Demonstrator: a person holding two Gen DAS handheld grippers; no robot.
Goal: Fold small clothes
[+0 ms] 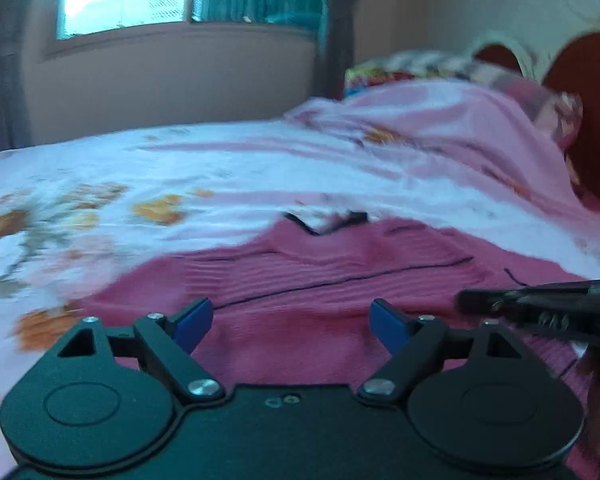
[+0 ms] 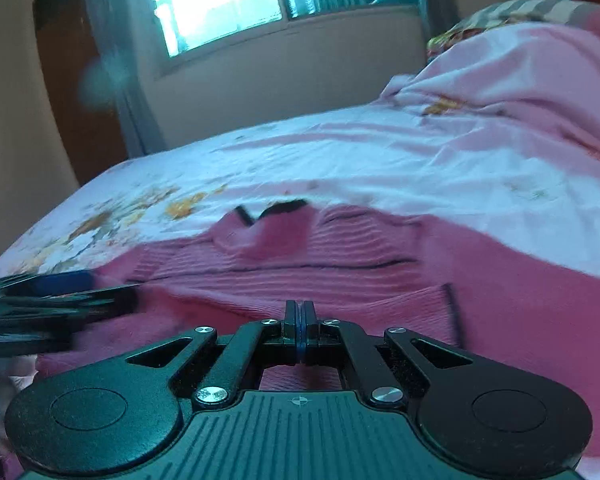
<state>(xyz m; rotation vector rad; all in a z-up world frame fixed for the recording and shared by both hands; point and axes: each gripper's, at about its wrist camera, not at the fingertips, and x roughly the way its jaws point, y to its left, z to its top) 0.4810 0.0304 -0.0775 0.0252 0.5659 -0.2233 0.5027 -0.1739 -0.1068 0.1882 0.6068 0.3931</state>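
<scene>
The left tool [image 1: 291, 322] is released, its two blue pads [image 1: 194, 322] wide apart and hanging just over the pink sweater [image 1: 320, 280], with nothing between them. The right tool [image 2: 299, 322] is clenched, its pads pressed together; if a bit of knit is caught between them I cannot tell. It is low over the near part of the sweater, and each tool shows blurred at the edge of the other's view. The sweater lies spread flat on the bed [image 1: 220, 168], with a dark-trimmed V neck [image 2: 272, 210] at the far end and thin dark lines across the ribbed knit. A pink blanket [image 2: 520, 80] is heaped at the right, and a window [image 2: 220, 4] is behind the bed.
</scene>
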